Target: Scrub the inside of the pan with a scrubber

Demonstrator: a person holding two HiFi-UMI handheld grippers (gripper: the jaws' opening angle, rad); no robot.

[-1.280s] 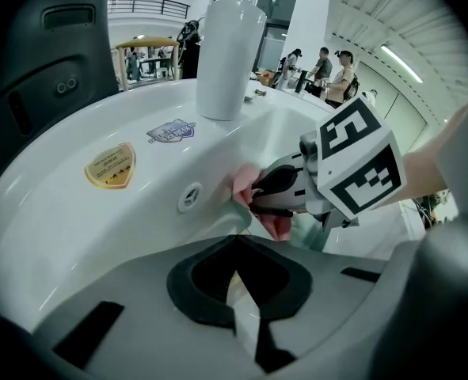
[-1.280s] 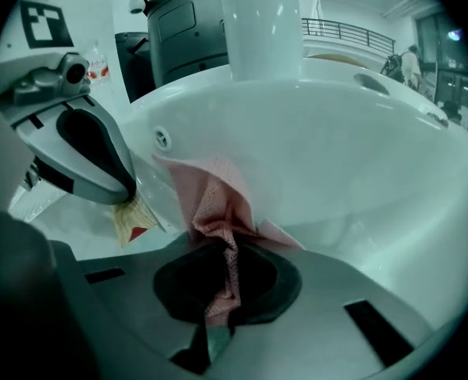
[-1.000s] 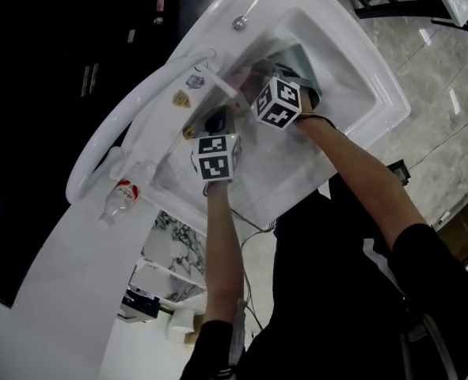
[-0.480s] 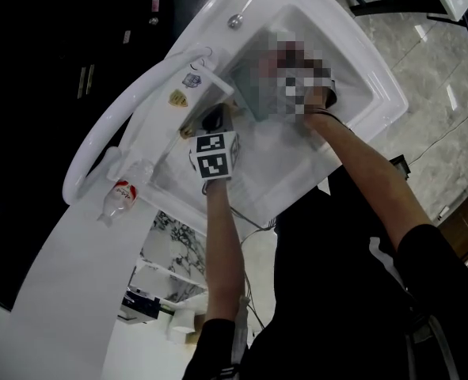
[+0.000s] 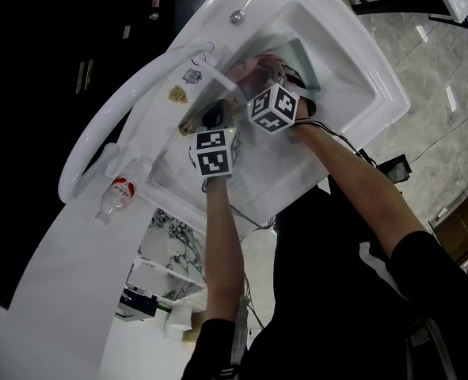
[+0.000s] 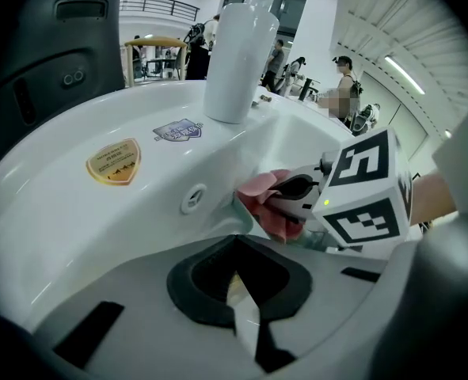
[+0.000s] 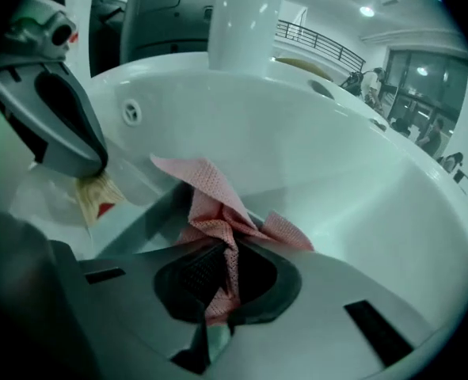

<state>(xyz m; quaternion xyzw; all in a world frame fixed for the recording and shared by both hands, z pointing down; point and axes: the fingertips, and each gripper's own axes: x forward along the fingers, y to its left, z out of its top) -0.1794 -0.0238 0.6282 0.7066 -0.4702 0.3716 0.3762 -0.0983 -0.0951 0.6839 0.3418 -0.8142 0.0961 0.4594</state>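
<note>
A grey-green pan (image 5: 299, 57) stands tilted inside the white sink (image 5: 376, 77). My left gripper (image 5: 211, 121) is at the pan's near-left end. Its jaws are shut on a thin pale edge of the pan (image 6: 235, 279). My right gripper (image 5: 259, 76) is shut on a pink mesh scrubber cloth (image 7: 214, 212), which bunches out of the jaws against the pan's inner face (image 7: 138, 220). In the left gripper view the right gripper (image 6: 297, 190) and the pink cloth (image 6: 264, 206) show just ahead. The left gripper (image 7: 87, 165) shows at the upper left of the right gripper view.
A white curved faucet (image 5: 123, 105) arches over the sink's left rim, with two stickers (image 5: 178, 95) on the ledge below it. A clear bottle with a red label (image 5: 121, 192) lies on the counter at left. A drain knob (image 5: 237, 17) sits at the far rim.
My right gripper swung to the right across the pan with the cloth, then came back left to about where it began. The left gripper held still.
</note>
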